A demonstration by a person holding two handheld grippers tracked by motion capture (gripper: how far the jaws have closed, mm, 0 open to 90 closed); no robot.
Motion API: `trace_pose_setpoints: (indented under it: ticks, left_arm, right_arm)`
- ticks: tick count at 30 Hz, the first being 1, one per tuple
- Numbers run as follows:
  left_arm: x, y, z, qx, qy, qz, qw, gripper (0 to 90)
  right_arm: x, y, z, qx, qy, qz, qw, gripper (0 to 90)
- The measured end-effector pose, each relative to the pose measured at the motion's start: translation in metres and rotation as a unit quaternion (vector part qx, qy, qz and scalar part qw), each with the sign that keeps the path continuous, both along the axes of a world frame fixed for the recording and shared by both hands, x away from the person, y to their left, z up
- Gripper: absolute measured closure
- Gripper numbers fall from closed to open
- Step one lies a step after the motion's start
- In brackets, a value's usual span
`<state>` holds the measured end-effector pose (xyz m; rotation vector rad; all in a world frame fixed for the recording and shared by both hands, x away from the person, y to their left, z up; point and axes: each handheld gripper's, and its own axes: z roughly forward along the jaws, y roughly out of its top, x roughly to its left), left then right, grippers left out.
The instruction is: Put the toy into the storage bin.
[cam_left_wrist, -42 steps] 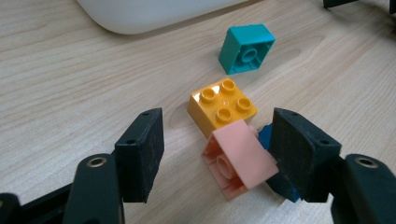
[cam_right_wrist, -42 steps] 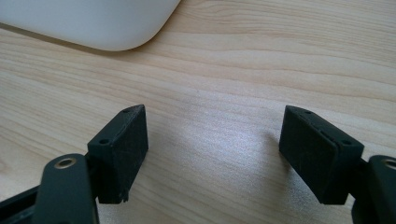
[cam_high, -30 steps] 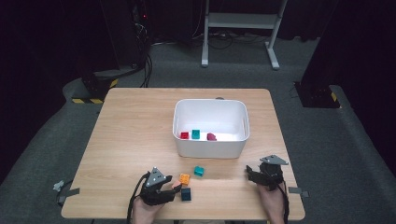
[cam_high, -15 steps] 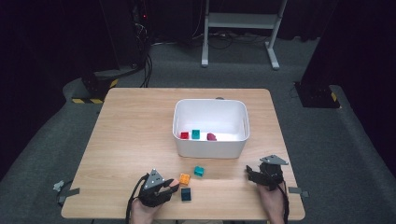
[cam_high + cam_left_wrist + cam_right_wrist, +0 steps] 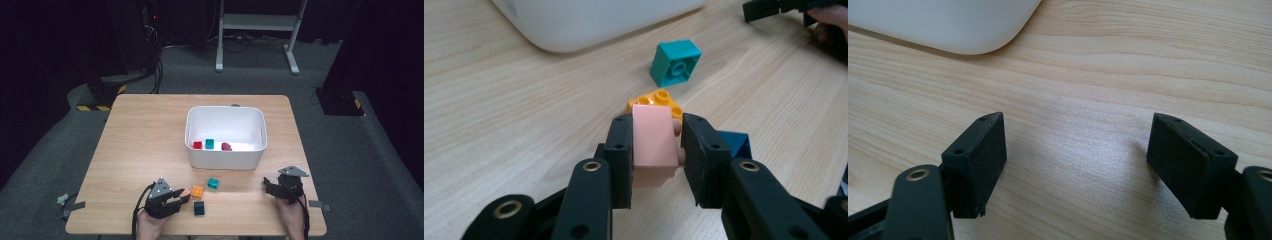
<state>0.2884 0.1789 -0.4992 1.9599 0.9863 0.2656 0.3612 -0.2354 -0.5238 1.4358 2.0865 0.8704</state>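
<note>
Gripping pink brick [image 5: 653,139] between jaws, left gripper [image 5: 655,145] sits low over table, likely for transfer to white bin [image 5: 225,137] ahead. Orange brick [image 5: 655,101] just beyond jaw tips. Right gripper [image 5: 1077,165] spread wide, empty, idle.

Right gripper [image 5: 1075,165] (jaws wide) above table [image 5: 1128,75]

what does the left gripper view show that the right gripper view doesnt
Left gripper view alone: a pink brick clamped between the left gripper's fingers, with an orange brick, a teal brick and a blue brick on the table beyond.

Right gripper view alone: the right gripper with fingers wide apart and nothing between them.

Both: the wooden table and a rounded corner of the white bin.
</note>
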Motion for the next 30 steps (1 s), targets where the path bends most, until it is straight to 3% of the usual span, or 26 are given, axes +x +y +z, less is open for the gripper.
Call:
trace_pose_setpoints:
  ticks: [11, 20, 24, 30]
  left_arm:
    - [0.016, 0.01, 0.026, -0.025, -0.004, -0.009, 0.9997, 66.6]
    - [0.034, 0.017, 0.054, -0.056, -0.005, -0.006, 0.9984, 66.7]
    - [0.04, 0.015, 0.066, -0.048, -0.012, -0.011, 0.9987, 66.7]
    - [0.051, 0.016, 0.087, -0.061, -0.023, -0.011, 0.9978, 66.7]
  right_arm:
    - [0.0, 0.0, 0.0, 0.0, 0.0, 0.0, 1.0, 23.6]
    - [0.0, 0.0, 0.0, 0.0, 0.0, 0.0, 1.0, 23.6]
    - [0.0, 0.0, 0.0, 0.0, -0.001, 0.0, 1.0, 23.6]
    - [0.0, 0.0, 0.0, 0.0, -0.001, 0.0, 1.0, 23.6]
